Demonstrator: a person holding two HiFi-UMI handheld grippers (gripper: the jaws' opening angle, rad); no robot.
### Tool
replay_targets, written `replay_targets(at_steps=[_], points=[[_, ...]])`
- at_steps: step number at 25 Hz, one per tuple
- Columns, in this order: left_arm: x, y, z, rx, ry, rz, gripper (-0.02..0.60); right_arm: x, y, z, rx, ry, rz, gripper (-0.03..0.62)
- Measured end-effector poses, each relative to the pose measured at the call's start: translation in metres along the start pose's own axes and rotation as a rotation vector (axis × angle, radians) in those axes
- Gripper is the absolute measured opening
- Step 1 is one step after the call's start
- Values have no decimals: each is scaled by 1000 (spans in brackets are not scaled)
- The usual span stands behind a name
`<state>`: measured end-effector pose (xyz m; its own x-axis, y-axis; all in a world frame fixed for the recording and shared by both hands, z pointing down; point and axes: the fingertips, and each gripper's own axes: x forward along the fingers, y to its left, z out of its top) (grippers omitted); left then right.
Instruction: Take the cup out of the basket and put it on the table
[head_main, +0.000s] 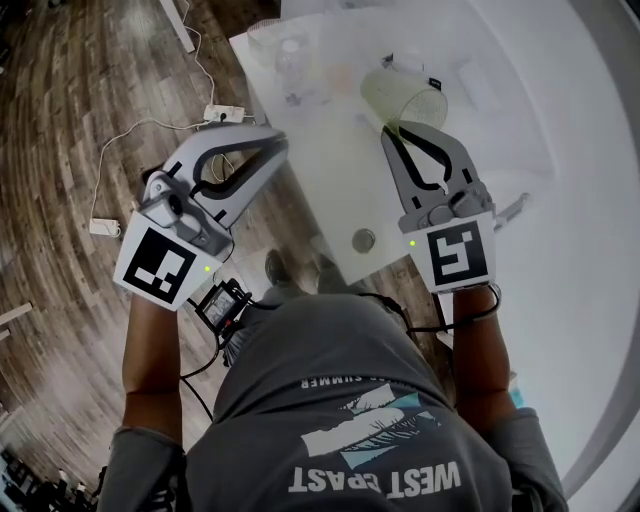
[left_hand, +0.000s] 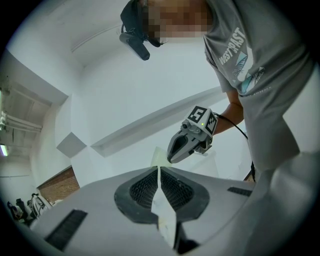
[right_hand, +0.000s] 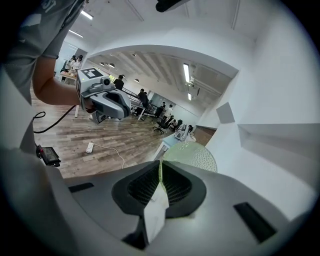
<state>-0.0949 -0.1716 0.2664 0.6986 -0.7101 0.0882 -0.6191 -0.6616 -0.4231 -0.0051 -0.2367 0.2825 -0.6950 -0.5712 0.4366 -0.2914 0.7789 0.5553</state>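
A translucent pale green cup (head_main: 405, 98) is tilted above the white table (head_main: 325, 190), and my right gripper (head_main: 393, 130) is shut on its rim. The right gripper view has the cup's dotted wall (right_hand: 195, 156) just past the closed jaws, with the green rim pinched between them. Off the table's left edge, my left gripper (head_main: 275, 140) hangs over the wooden floor, shut and empty. Seen from the left gripper view, the right gripper (left_hand: 172, 156) and the cup (left_hand: 159, 157) lie beyond the closed jaws. No basket can be made out.
A clear, bottle-like container (head_main: 290, 62) stands at the table's far end. A small round metal piece (head_main: 364, 240) lies near the table's front corner. A power strip (head_main: 224, 113) and its white cable lie on the floor to the left. People and desks fill the far room.
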Motion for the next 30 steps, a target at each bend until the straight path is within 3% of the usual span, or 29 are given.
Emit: replay_targets(at_steps=[13, 23, 30], points=[[-18, 1, -19, -36, 26, 28, 11, 50, 65, -46, 74, 92, 126, 29], [-25, -7, -27, -63, 39, 39, 11, 90, 128, -136, 112, 269, 270, 29], [-33, -13, -32, -78, 50, 53, 11, 104, 164, -171, 142, 348, 357, 29]])
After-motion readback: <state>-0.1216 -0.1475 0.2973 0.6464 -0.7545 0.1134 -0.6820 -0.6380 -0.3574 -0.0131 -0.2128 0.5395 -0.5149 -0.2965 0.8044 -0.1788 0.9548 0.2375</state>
